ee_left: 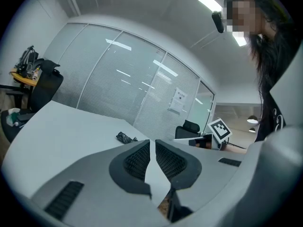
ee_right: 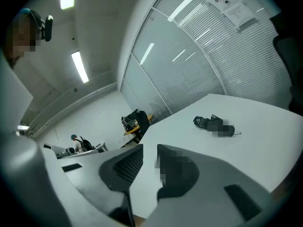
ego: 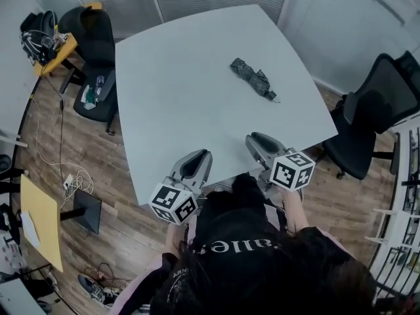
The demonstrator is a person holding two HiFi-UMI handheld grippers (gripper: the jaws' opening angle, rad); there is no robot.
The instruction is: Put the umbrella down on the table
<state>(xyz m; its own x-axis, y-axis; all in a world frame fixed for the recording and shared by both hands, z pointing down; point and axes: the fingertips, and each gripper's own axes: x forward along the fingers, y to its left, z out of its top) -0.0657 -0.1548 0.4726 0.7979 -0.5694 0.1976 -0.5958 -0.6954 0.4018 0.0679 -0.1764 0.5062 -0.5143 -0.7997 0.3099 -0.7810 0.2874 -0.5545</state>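
Observation:
The folded dark umbrella [ego: 252, 77] lies flat on the pale grey table [ego: 190, 84], toward its far right, with nothing holding it. It shows small in the left gripper view [ee_left: 125, 137] and the right gripper view [ee_right: 214, 125], far ahead of both sets of jaws. My left gripper [ego: 200, 155] hovers at the table's near edge, its jaws [ee_left: 152, 142] all but touching and empty. To its right, my right gripper [ego: 256, 138] sits over the same edge; its jaws [ee_right: 149, 146] stand a narrow gap apart with nothing between them.
A black office chair [ego: 371, 117] stands off the table's right side and another [ego: 92, 38] off its far left corner. A yellow side table [ego: 56, 48] holds cluttered gear. Cables [ego: 69, 176] and a yellow board [ego: 39, 218] lie on the wooden floor at left.

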